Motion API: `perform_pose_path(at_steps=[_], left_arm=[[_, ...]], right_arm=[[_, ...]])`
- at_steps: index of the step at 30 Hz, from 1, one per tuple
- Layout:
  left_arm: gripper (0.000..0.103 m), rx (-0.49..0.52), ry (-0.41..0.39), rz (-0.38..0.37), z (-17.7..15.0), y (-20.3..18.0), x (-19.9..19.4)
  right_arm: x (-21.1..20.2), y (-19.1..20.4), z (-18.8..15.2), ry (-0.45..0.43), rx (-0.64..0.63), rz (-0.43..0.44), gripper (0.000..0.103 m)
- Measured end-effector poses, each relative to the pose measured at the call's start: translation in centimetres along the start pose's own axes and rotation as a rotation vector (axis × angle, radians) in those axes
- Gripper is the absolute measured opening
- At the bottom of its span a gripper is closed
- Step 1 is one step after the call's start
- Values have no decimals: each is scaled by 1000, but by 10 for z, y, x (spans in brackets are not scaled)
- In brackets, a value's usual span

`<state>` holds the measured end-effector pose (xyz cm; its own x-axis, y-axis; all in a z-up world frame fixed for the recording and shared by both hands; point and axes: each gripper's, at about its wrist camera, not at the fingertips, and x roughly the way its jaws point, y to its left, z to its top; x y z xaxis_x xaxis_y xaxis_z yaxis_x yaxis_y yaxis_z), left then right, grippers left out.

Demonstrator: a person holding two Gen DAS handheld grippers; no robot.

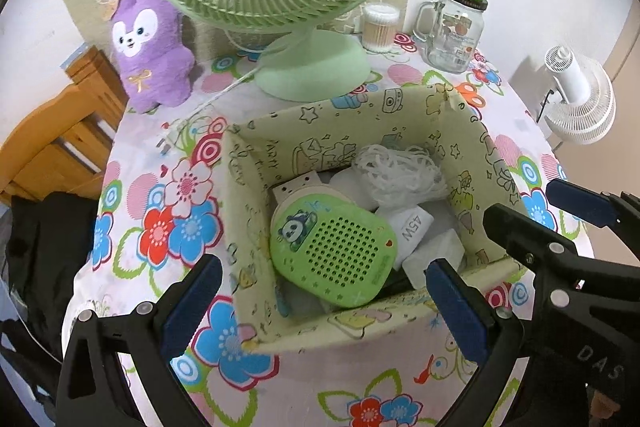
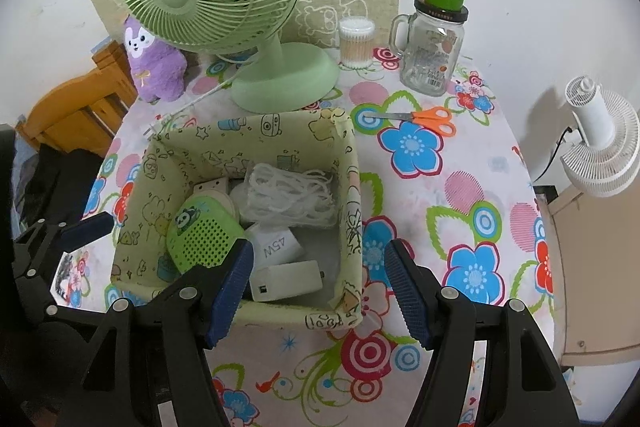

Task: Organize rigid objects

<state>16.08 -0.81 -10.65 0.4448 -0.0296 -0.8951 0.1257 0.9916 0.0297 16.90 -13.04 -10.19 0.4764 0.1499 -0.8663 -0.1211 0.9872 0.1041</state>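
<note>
A pale green fabric box with cartoon prints stands on the flowered table. Inside lie a green panda speaker, a white 45W charger, a white adapter and a bundle of white cable. My left gripper hovers open over the box's near wall, holding nothing. My right gripper is open at the box's near right corner, also bare. One of the left fingers shows at the box's left side.
Behind the box stand a green desk fan, a purple plush, a cotton swab tub and a glass mug jar with a green lid. Orange scissors lie right of the box. A white fan and a wooden chair flank the table.
</note>
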Motion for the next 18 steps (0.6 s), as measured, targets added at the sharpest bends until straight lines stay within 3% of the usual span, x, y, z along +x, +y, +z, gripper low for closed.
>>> perform_pose_path(at_steps=[18], left_arm=[[103, -99, -58, 44, -32, 8, -50]], right_arm=[[-39, -8, -19, -49, -18, 23, 74]])
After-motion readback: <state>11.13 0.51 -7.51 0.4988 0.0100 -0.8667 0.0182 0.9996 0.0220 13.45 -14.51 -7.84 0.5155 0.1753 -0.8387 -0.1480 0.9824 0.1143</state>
